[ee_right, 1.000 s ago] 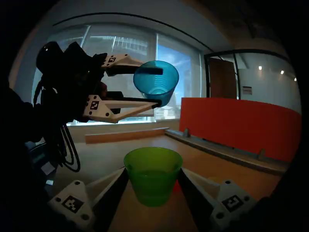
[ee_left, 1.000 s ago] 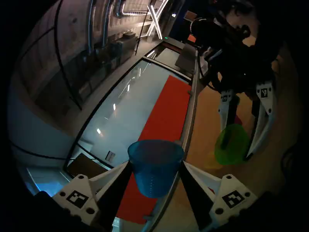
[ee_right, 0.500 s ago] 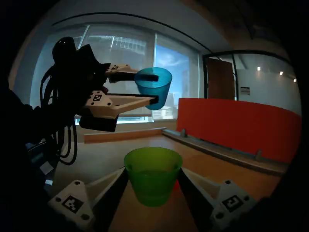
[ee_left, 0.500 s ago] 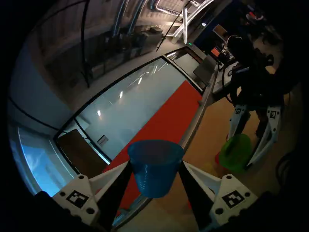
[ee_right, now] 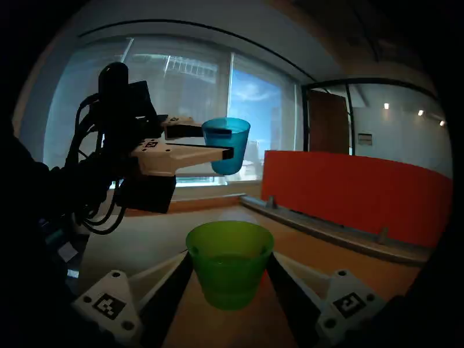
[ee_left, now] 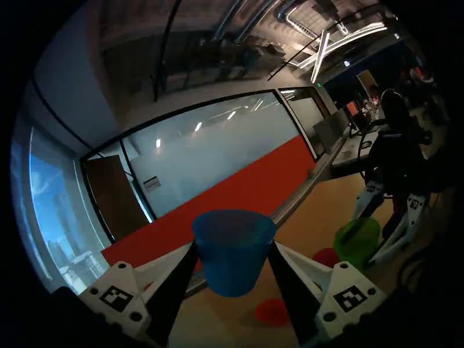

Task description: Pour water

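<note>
My left claw [ee_left: 233, 248], tipped sideways a second ago, is level again and pinches the blue cup [ee_left: 233, 261] upright between both fingers, raised in front of the orange partition [ee_left: 232, 191]. My right claw [ee_right: 229, 255] grips the green cup [ee_right: 229, 272] by its sides, down by the wooden table [ee_right: 145, 240] on the near side of that partition. The blue cup is higher and well apart from the green one.
</note>
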A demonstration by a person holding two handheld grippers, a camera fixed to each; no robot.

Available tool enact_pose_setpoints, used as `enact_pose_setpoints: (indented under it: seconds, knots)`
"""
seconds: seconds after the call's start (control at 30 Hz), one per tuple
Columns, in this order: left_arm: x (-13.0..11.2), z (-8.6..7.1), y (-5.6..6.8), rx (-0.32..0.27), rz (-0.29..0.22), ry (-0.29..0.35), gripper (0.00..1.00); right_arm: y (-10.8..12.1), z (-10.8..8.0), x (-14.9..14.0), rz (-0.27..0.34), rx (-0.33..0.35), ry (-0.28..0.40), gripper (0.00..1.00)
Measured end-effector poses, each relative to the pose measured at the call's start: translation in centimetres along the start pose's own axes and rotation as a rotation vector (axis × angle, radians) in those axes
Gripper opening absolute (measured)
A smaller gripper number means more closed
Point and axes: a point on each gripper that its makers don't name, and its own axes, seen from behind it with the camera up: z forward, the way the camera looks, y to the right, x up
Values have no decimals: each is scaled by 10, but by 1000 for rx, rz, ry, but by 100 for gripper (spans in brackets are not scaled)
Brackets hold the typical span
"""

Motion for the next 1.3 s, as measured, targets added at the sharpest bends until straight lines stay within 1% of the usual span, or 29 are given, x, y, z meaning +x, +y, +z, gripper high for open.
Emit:
enact_pose_setpoints:
  seconds: [0.2, 0.4, 0.5, 0.6, 0.7, 0.87, 1.1, 1.3]
  knots:
    - [-8, -1, -9, 10, -136, -21, 83, 3, -7, 4, 0, -10, 7, 87]
    - [-12, -3, -12, 0, -278, -26, 83, 4, -12, 7, -4, -18, 9, 87]
    - [-12, -4, -11, -13, -333, -25, 83, 5, -14, 8, -6, -21, 8, 88]
    - [-13, -4, -10, -24, -360, -25, 83, 6, -15, 10, -5, -23, 9, 87]
    - [-16, -5, -10, -25, -355, -30, 83, 6, -16, 13, -3, -25, 8, 88]
    - [-22, -5, -4, -38, -353, -48, 83, 9, -19, 14, -3, -33, -2, 87]
    - [-35, -6, 7, -72, -371, -73, 83, 17, -29, 12, 5, -43, -25, 87]
    - [-51, -5, 20, -99, -353, -109, 83, 29, -43, 5, 4, -65, -58, 87]
